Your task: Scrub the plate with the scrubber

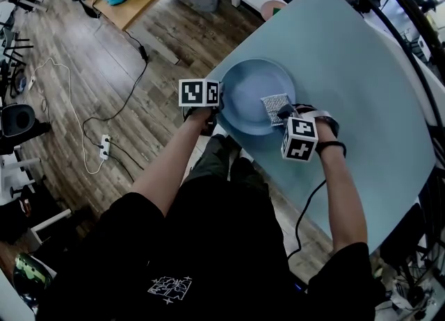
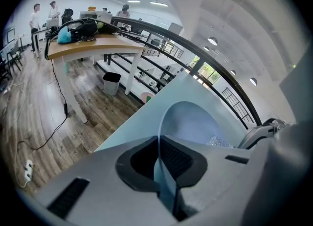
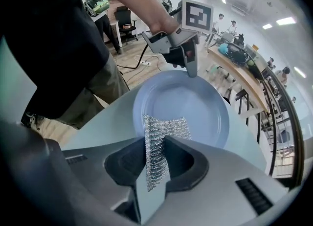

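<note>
A pale blue plate lies near the front left edge of the light blue table. My left gripper is shut on the plate's left rim; in the left gripper view the rim runs edge-on between the pads. My right gripper is shut on a silver mesh scrubber, which rests on the plate's right part. In the right gripper view the scrubber hangs from my right gripper over the plate, with the left gripper at the far rim.
The table edge runs just left of the plate, with wooden floor below it. A cable and power strip lie on the floor. A wooden desk with bags and a bin stand beyond; a dark railing borders the table's far side.
</note>
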Available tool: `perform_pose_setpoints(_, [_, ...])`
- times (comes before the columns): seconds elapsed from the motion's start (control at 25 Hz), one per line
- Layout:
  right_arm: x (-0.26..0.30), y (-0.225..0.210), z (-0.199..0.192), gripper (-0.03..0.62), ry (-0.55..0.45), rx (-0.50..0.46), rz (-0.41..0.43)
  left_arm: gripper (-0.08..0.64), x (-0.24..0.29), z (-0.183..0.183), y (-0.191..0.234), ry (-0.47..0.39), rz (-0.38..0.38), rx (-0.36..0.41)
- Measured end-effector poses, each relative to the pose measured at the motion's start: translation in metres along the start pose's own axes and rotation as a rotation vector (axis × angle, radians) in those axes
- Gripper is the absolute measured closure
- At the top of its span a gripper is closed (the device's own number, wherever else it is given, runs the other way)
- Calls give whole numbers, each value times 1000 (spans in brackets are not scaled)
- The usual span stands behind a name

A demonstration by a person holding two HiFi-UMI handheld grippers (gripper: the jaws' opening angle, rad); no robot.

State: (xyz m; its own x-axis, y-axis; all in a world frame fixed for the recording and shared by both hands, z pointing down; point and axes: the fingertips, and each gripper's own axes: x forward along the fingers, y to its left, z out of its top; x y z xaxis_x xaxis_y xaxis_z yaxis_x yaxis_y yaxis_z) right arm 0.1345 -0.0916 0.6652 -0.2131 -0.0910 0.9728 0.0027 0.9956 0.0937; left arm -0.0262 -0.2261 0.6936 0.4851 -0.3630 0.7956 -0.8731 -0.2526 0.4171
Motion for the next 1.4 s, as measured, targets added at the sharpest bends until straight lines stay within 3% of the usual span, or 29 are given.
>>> perform_pose_setpoints(0.24, [-10, 35, 21, 500, -38, -43, 98, 538, -1, 0, 0, -1, 14, -7])
perform_pose_setpoints(0.4, [-4, 49, 39, 499, -75, -78, 120, 538, 0, -1, 0, -1, 15, -10])
perform_pose_setpoints(0.92, [23, -6, 79, 497, -132, -65, -4, 538, 0, 0, 1, 1, 8, -2])
perform_pose_setpoints(1.16, [24, -37, 64, 497, -126, 10, -68, 538, 0, 1, 0, 3, 0, -5])
perform_pose_setpoints(1.4, [22, -40, 42, 497, -106, 73, -90, 538, -1, -1, 1, 6, -3, -7])
